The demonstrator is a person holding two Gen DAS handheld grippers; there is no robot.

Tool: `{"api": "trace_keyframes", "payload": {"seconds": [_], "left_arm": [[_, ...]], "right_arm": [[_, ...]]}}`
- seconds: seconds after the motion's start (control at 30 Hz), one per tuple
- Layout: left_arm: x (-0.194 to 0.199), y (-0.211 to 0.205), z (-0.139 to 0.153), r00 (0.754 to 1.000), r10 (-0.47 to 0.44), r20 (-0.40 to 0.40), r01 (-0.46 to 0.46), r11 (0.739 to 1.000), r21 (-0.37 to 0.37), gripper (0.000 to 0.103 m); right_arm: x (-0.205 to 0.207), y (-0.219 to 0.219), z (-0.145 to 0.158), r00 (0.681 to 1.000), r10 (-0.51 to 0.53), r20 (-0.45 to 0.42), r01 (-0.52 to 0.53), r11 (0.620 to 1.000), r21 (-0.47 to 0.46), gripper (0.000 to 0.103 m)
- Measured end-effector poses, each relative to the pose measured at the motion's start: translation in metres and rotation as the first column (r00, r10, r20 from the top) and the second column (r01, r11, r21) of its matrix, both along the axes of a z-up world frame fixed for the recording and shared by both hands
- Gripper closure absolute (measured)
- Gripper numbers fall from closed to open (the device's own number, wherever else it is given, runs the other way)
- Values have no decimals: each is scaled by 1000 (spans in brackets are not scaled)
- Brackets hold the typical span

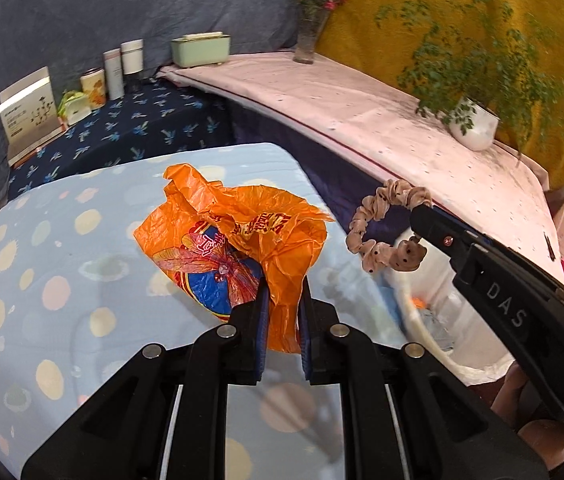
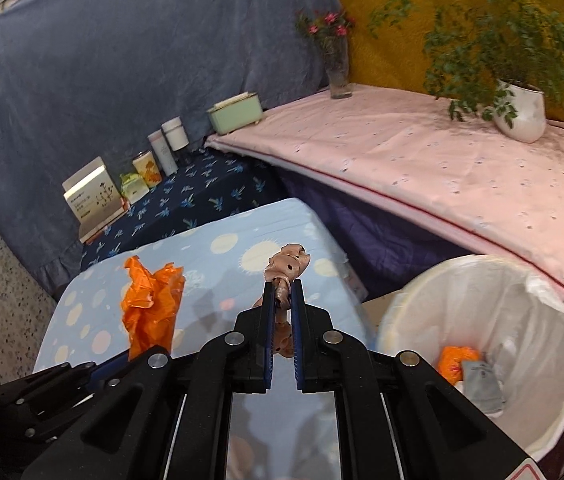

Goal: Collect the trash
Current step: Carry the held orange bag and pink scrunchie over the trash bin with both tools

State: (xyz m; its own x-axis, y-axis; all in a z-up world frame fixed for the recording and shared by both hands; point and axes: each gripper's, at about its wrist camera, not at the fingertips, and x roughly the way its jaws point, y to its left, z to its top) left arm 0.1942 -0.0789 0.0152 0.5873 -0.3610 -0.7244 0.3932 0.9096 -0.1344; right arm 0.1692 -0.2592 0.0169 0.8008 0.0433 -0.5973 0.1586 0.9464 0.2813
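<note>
My left gripper (image 1: pixel 284 292) is shut on an orange plastic bag (image 1: pixel 238 232) with a dragonfly print, held just above the light-blue dotted table (image 1: pixel 62 280). The bag also shows in the right wrist view (image 2: pixel 150 304). My right gripper (image 2: pixel 283 292) is shut on a beige dotted scrunchie (image 2: pixel 287 266), lifted above the table's right part. In the left wrist view the scrunchie (image 1: pixel 385 228) hangs from the right gripper (image 1: pixel 421 220) near the bin. A white lined trash bin (image 2: pixel 481 300) stands right of the table with orange and grey scraps inside.
A pink-covered bench (image 2: pixel 421 168) with a potted plant (image 2: pixel 517 112) and a flower vase (image 2: pixel 337 68) runs behind the bin. A dark-blue covered shelf (image 2: pixel 202 196) holds a green box (image 2: pixel 236 114), jars and a booklet. Blue and yellow cloths hang behind.
</note>
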Motion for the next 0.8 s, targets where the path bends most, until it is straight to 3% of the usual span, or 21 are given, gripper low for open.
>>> {"api": "trace_keyframes", "payload": {"seconds": [0.47, 0.8], "left_arm": [[-42, -97, 2, 986, -164, 18, 163, 986, 48, 90], [-58, -137, -3, 970, -243, 16, 241, 968, 71, 90]], "right_arm": [[-65, -92, 0, 989, -150, 18, 150, 989, 20, 95], [-91, -129, -9, 976, -216, 15, 215, 976, 39, 95]]}}
